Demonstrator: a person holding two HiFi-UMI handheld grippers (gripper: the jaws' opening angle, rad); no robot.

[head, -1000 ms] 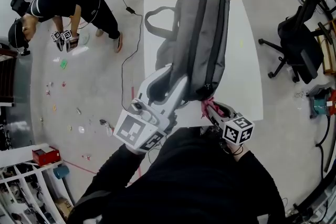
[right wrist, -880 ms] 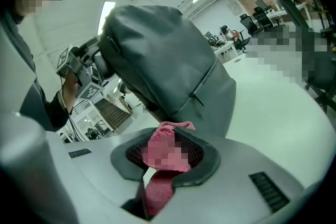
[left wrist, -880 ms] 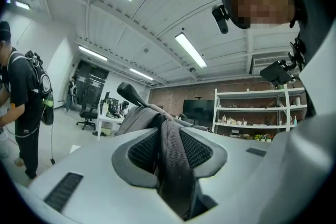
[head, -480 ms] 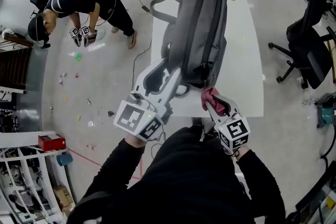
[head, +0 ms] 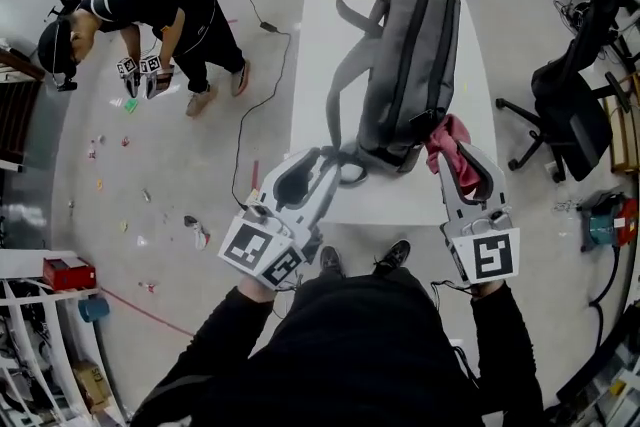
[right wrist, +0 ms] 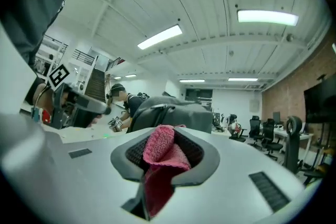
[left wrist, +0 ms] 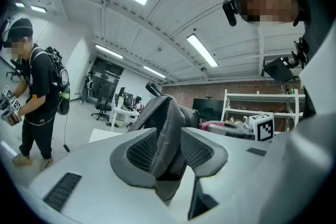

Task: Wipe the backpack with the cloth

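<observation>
The right claw (head: 455, 160), clamped on the pink cloth (head: 447, 143), has come up from the near bottom corner of the backpack (head: 410, 55) to its right flank. The cloth now lies against the grey fabric or just beside it; which, I cannot tell. The left claw (head: 335, 163) stays pinched on a grey strap (left wrist: 167, 144) at the bag's near end, steadying it. I judge a wiping stroke along that side is about to begin. The backpack stands on edge on the white counter (head: 320, 65), grey and soft, zips uppermost, handle loop at the far end.
</observation>
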